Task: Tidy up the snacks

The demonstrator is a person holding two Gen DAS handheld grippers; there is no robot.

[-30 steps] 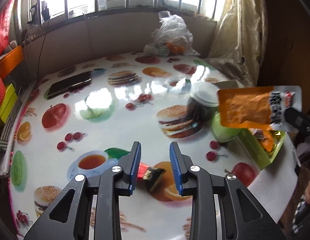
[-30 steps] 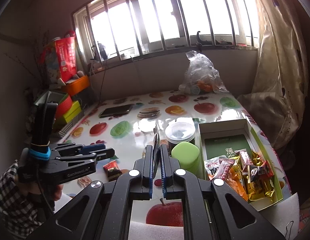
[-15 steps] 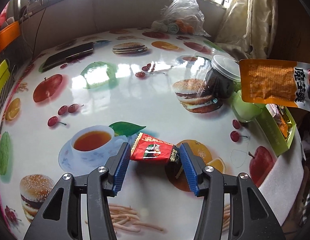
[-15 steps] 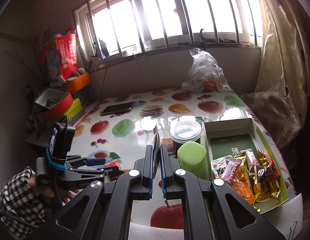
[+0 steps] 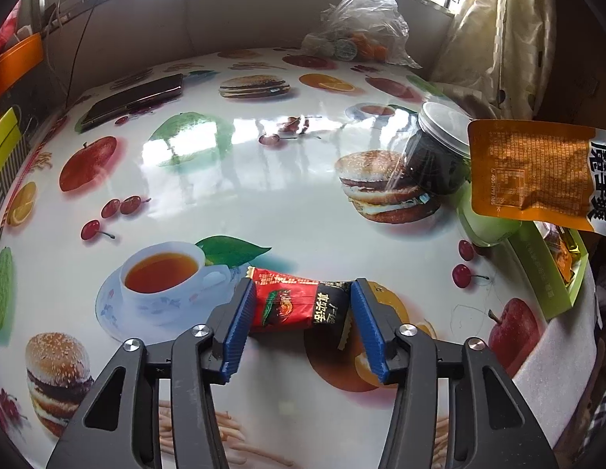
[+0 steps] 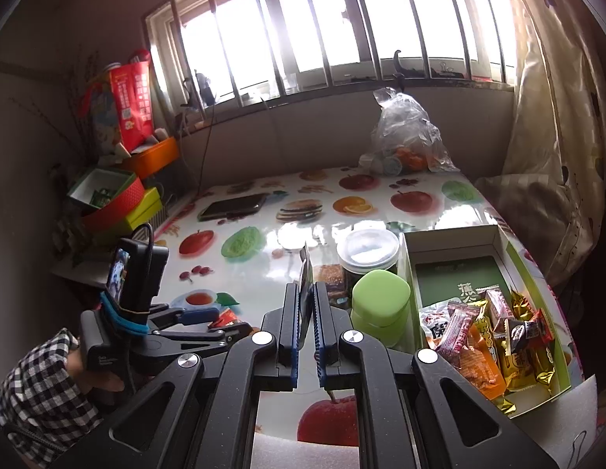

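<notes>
We see the big desk [image 5: 295, 203] first, then the green box [image 6: 494, 269] full of snacks on it. Well away from that box, our left tool [image 5: 299, 312] is closing around a red snack packet [image 5: 299, 305] lying flat. It might slip out sideways. Our right tool [image 6: 307, 312], beside the box, is clamped on an orange packet [image 5: 533, 172].

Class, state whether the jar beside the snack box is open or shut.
Shut: the jar wears its pale lid, flat across the top, next to the box.
</notes>
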